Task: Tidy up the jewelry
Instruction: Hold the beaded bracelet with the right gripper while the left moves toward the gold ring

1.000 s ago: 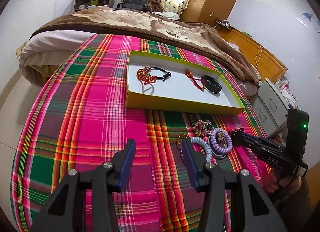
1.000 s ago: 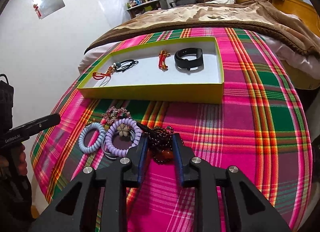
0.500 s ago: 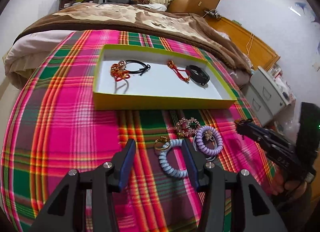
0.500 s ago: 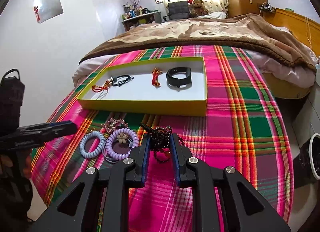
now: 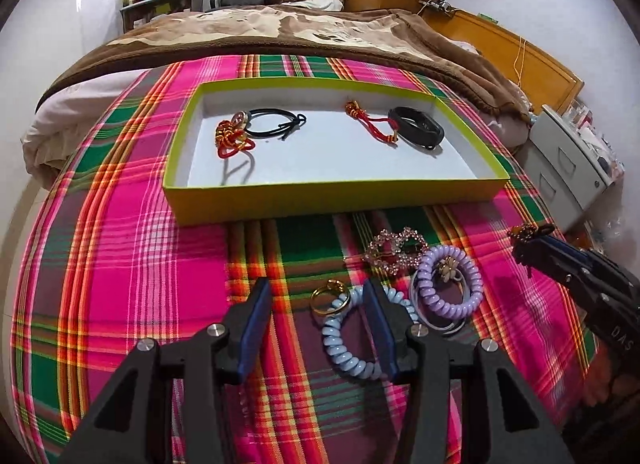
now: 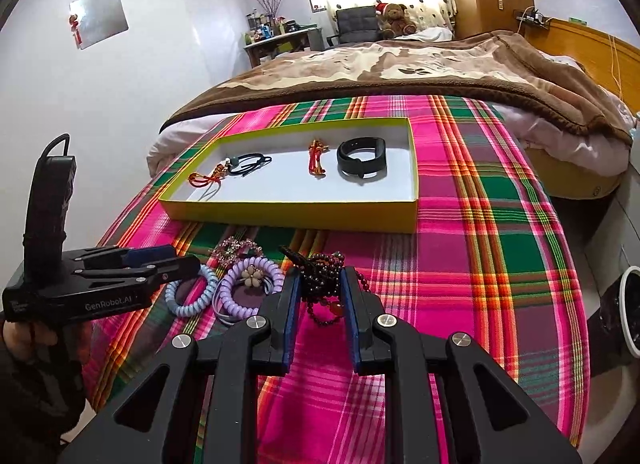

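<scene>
right tongs (image 6: pixel 319 288) clamping dark bead bracelet (image 6: pixel 325 276), lifting it clear of plaid blanket (image 6: pixel 500 284), likely bound for yellow tray (image 6: pixel 292 210) | left tongs (image 5: pixel 316 310) gaping wide, straddling gold ring (image 5: pixel 330 297) beside blue coil tie (image 5: pixel 348 348), lining up next pick

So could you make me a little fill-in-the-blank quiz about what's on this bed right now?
1. The black wristband lies inside the ____ box.
2. The right gripper is shut on a ____ bracelet of dark beads.
3. The purple coil hair tie carries a small ____ charm.
4. The left gripper is ____, above the blue coil hair tie.

Missing words: yellow-green; beaded; flower; open
</scene>
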Tool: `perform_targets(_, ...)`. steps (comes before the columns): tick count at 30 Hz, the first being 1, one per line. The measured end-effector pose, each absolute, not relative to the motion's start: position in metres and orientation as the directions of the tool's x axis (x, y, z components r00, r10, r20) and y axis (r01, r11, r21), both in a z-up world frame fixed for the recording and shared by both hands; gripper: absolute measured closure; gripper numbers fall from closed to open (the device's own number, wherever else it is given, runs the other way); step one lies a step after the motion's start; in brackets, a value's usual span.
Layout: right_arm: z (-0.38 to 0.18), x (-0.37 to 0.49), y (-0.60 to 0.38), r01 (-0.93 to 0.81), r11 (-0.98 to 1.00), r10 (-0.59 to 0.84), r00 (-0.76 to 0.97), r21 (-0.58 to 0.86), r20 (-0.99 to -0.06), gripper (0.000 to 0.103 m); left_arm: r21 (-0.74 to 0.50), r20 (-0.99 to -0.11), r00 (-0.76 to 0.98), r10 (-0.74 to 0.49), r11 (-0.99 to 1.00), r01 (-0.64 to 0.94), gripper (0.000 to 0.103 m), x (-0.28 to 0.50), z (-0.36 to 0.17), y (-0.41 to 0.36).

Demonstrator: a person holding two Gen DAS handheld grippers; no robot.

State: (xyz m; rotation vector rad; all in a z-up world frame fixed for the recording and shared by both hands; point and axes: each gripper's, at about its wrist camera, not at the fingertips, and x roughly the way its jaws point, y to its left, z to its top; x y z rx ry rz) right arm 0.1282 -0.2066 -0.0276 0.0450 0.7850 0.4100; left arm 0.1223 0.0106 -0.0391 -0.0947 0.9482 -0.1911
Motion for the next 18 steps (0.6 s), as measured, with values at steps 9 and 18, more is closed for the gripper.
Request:
perform_targets(9, -0.029, 0.13, -0.205, -0.343, 0.92, 0.374, 0.632, 0.187, -0.679, 0.082, -0.214, -0.798, 0.549, -0.249, 0.968, 0.128, 0.081, 0.122, -0.04, 0.014)
perform_targets(18, -0.029, 0.13, -0.206, -0.334, 0.923, 0.369, 0.634, 0.19, -0.679, 0.082, -0.284, -0.782, 0.545, -0.301, 0.952, 0.117, 0.082, 0.117, -0.037, 0.028)
